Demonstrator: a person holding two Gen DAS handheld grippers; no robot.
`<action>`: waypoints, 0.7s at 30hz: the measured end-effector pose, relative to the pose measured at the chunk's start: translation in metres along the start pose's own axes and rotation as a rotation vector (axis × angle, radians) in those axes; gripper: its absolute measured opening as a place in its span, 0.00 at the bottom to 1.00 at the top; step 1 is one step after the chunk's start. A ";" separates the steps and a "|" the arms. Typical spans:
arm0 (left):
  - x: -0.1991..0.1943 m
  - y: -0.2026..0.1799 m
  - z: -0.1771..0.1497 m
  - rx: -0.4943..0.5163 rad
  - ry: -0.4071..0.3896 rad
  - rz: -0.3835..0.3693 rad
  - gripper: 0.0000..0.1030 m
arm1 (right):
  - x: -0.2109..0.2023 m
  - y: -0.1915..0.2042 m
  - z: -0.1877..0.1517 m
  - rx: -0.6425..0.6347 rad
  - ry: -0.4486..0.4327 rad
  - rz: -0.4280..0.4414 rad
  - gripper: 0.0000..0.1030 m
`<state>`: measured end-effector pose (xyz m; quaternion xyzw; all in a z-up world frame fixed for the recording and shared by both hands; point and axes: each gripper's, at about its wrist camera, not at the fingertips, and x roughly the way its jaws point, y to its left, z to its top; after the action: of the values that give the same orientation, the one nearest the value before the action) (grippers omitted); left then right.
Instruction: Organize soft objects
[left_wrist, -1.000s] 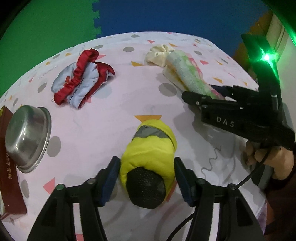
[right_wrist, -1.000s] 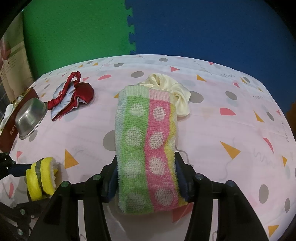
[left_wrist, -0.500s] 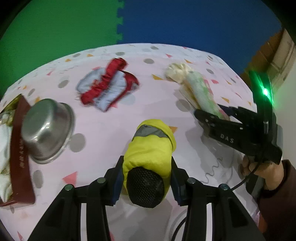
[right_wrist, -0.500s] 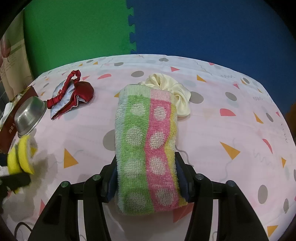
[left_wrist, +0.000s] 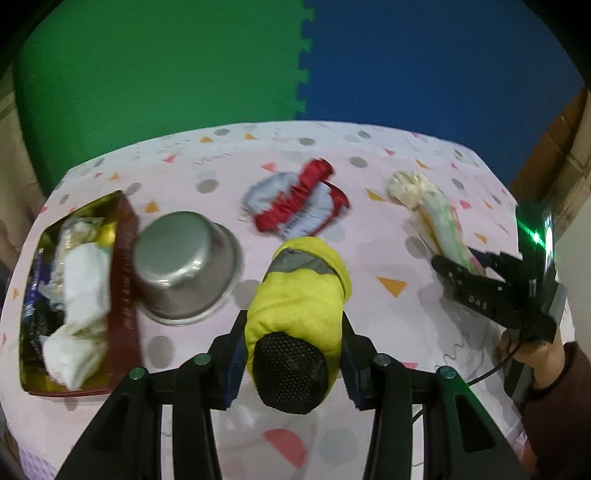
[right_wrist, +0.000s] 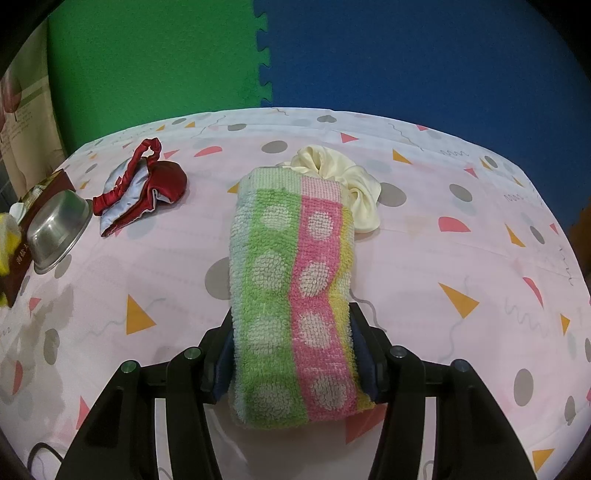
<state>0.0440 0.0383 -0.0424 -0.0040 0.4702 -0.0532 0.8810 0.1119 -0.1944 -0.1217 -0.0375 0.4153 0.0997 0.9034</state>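
Left gripper (left_wrist: 291, 354) clamping yellow pouch (left_wrist: 299, 291), holding it raised above surface (left_wrist: 388, 258), near steel bowl (left_wrist: 184, 266) and red box (left_wrist: 122, 295). Right gripper (right_wrist: 295, 354) squeezing striped towel (right_wrist: 291, 295) lying on surface. Box already holding white cloths (left_wrist: 79, 291). Red-grey pouch (left_wrist: 299, 206) and cream scrunchie (right_wrist: 343, 184) lying loose, awaiting sorting; roughly half remaining, seemingly.

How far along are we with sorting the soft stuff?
Done: the box already holds white cloth. In hand: left gripper grips the yellow bundle; right gripper grips the towel. Left: red cloth and cream scrunchie lie loose on the table.
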 end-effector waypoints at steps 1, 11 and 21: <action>-0.004 0.007 0.001 -0.010 -0.009 0.015 0.43 | 0.000 0.000 0.000 0.000 0.000 0.000 0.50; -0.032 0.083 0.013 -0.136 -0.048 0.133 0.43 | 0.000 0.000 0.000 0.000 0.000 -0.001 0.51; -0.043 0.148 0.024 -0.216 -0.055 0.231 0.43 | 0.000 0.000 0.000 0.001 -0.001 -0.002 0.51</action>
<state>0.0534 0.1885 -0.0024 -0.0461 0.4464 0.0995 0.8881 0.1119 -0.1945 -0.1221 -0.0375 0.4149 0.0988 0.9037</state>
